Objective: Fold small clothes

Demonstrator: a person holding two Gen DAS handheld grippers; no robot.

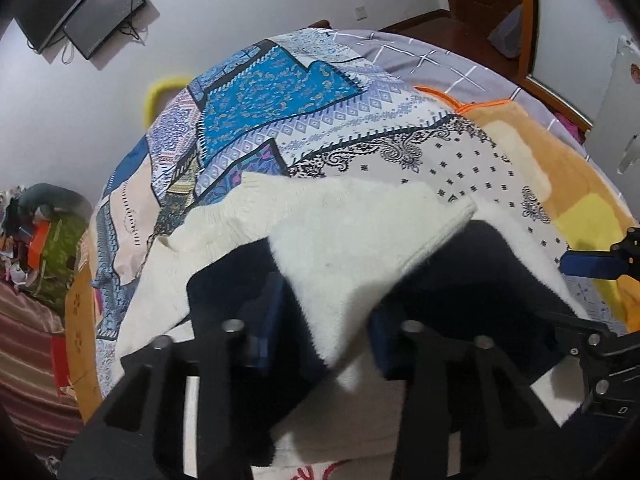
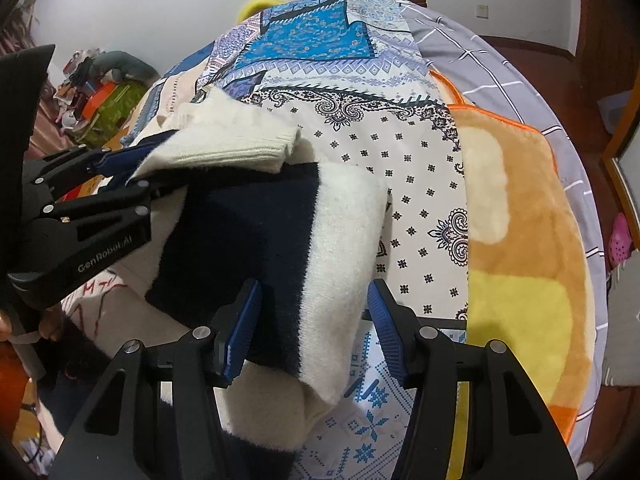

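My left gripper (image 1: 326, 340) pinches a fold of the fuzzy cream-and-navy knitted sweater (image 1: 340, 248) while my right gripper (image 2: 314, 330), jaws half open, straddles its near right edge without clamping, the garment lying on the patterned blue-and-white bedspread (image 2: 400, 168).

Cream-white and navy-black blocks on the fuzzy sweater (image 2: 304, 216), blue, lilac and white patchwork paisley on the bedspread (image 1: 280, 120) at twelve o'clock, orange and yellow on the plush blanket (image 2: 520, 240) at three o'clock, grey with white checks on the sheet (image 2: 480, 60).
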